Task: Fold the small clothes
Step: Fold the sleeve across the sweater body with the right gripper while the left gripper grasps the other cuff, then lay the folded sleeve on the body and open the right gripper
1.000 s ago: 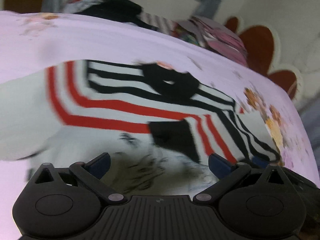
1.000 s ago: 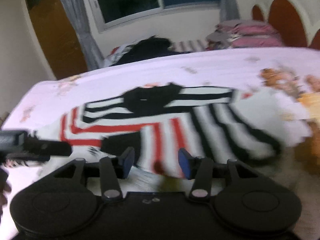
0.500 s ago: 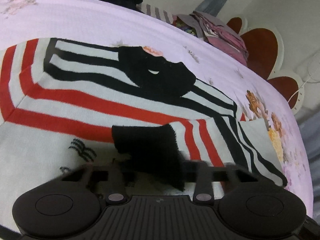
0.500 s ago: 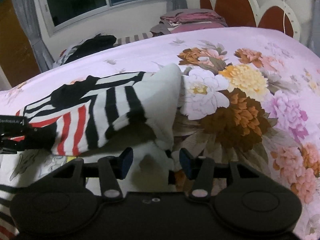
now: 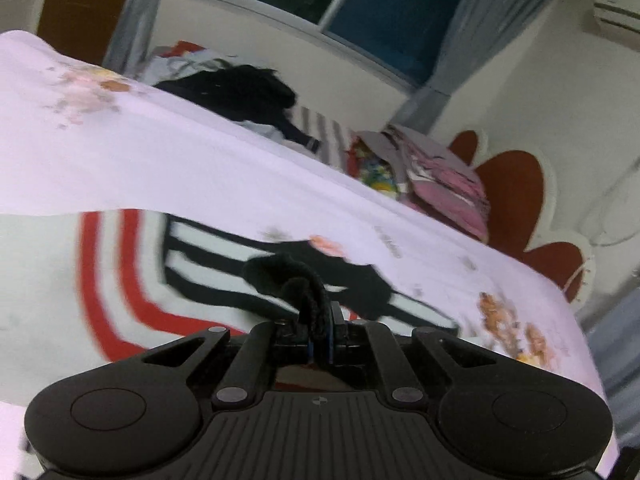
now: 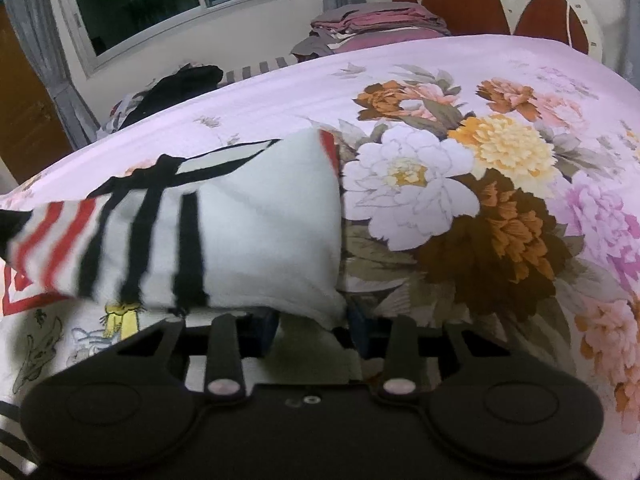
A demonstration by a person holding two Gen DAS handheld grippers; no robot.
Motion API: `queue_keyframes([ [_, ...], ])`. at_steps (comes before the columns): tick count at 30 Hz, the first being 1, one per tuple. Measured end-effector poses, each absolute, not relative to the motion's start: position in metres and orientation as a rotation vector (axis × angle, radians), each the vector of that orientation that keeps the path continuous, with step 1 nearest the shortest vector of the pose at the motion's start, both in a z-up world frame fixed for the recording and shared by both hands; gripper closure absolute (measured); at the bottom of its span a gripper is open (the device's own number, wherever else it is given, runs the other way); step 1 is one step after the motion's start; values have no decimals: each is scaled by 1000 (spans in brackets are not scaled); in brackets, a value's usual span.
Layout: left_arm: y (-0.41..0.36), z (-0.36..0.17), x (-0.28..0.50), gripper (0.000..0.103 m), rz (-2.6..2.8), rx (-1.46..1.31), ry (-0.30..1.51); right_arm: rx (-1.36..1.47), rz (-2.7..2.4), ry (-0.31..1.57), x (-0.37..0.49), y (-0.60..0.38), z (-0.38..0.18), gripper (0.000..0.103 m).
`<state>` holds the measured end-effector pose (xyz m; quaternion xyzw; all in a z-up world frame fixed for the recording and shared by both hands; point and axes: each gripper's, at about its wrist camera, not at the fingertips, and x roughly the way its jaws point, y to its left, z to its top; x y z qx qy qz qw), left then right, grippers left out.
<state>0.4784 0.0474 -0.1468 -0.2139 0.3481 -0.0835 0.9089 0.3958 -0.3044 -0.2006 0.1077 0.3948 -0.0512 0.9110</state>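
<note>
Striped sweater (image 5: 132, 280) spread flat on the floral bedsheet (image 6: 460, 92), white with red and black bands, cartoon print low on the front. Left gripper (image 5: 320, 336) clamped tight on the black cuff (image 5: 288, 280) of one sleeve, fingers together with a bunch of knit poking up between them. Right gripper (image 6: 312, 326) down at the sweater's edge nearest the big flowers, a white fold of the folded-over sleeve (image 6: 260, 232) sitting between the fingers; jaws have just been closing, gap narrower than half a second back; pads partly hidden by cloth, so real pinch not confirmed. Handling, judged: soft, light, floppy knit, no stiffness, sags and stretches under its own weight, drags on the sheet rather than slides. Thick ribbed cuff gives a secure bite; thin single layer would slip or pull out of shape. Best holds: cuff, shoulder seam, hem corners, two points at once so the panel stays taut and lays flat. Not fragile, but loose knit may snag on the pads. Beyond the sweater, towards the window (image 5: 360, 8): dark clothes heap (image 5: 240, 92) and stack of folded clothes (image 6: 380, 20), well apart from the work.
</note>
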Motion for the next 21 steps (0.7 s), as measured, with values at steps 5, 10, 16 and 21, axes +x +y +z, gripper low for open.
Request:
queue_keyframes([
  [5, 68, -181, 472, 97, -100, -433, 785, 224, -88, 820, 396, -297, -202, 65],
  [10, 71, -213, 474, 97, -62, -419, 850, 218, -109, 850, 393, -301, -210, 83],
  [16, 75, -208, 468, 97, -69, -384, 824, 240, -105, 851, 388, -304, -207, 89],
  [21, 69, -215, 468, 97, -60, -289, 852, 251, -81, 878, 383, -308, -205, 83],
])
